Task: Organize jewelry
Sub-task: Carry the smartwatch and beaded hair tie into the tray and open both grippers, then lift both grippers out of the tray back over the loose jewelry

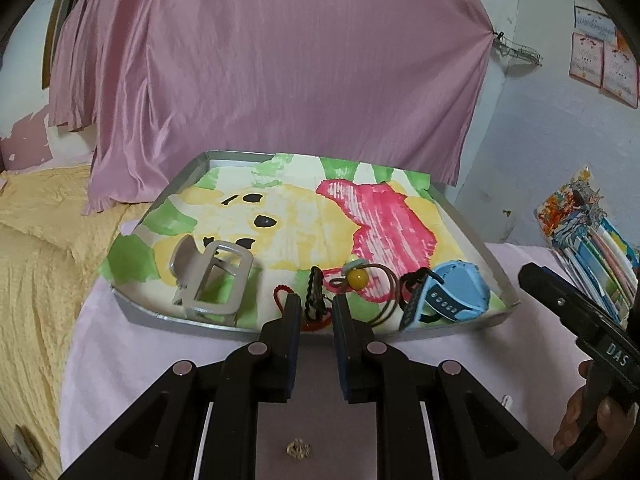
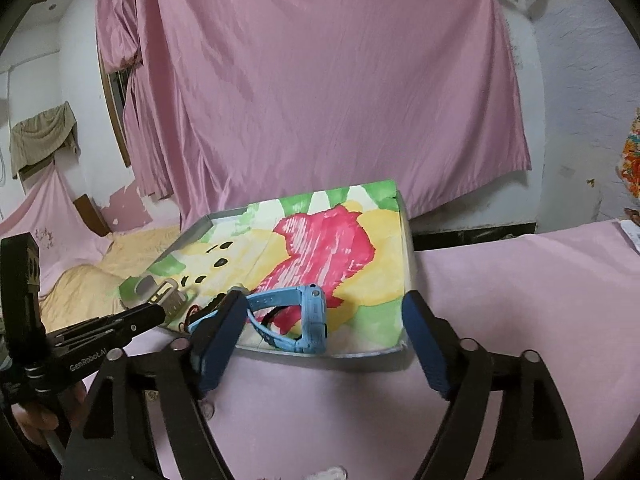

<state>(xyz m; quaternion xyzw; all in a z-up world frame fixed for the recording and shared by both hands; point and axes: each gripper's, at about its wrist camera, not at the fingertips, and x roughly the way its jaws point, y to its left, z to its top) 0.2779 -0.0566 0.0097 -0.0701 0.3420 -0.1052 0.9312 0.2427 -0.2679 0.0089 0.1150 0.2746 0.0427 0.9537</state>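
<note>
Right hand-held gripper (image 2: 324, 320) spread before the blue watch (image 2: 308, 316) — left hand-held gripper (image 1: 316, 308), nearly closed, empty; only its view shows the yellow bead (image 1: 357, 279).

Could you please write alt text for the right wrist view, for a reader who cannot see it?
The right gripper hangs open over a pink-covered table, with a blue watch lying just beyond its fingertips near the front edge of a shallow tray lined with a painted picture. The left gripper reaches in from the left; a pink curtain hangs behind.
</note>
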